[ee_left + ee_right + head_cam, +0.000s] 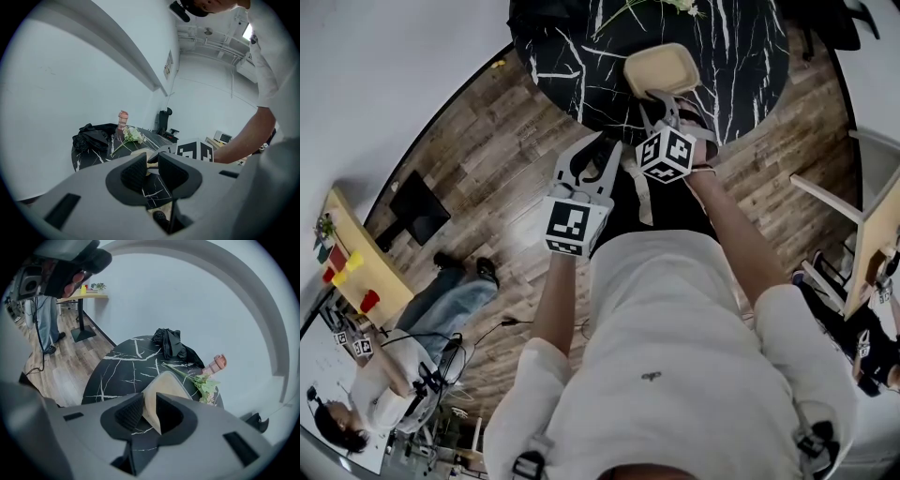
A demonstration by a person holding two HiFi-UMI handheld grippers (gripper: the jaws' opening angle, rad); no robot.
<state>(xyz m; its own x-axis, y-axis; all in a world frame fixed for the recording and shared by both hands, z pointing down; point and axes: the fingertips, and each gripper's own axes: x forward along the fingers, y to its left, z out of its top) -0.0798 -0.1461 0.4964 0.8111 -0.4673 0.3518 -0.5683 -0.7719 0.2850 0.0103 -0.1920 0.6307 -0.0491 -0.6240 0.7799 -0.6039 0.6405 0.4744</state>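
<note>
Wood-plank floor [487, 159] surrounds a round black marble tabletop [572, 56], with white walls behind it. A beige tray [661, 67] sits over the near edge of that tabletop, and everything else is placed from the tray.

The right gripper [661, 97] reaches to the tray's near side. In the right gripper view its jaws [150, 411] are drawn in on the tray's near rim [168, 383], which stands upright between the two pads and fills the gap. I cannot tell whether the tray's far side rests on the tabletop or is lifted off it.

The left gripper [595, 155] hangs to the left of the tray and nearer the person, off the tabletop's edge and clear of the tray. In the left gripper view its jaws [152, 164] stand a narrow slit apart with nothing between them. The tray's pale rim [149, 153] and the right gripper's marker cube [194, 152] show just past them.

Beyond the tray lie a sprig of white flowers [201, 380], a pink bottle [215, 364] and a heap of black cloth [176, 345].
</note>
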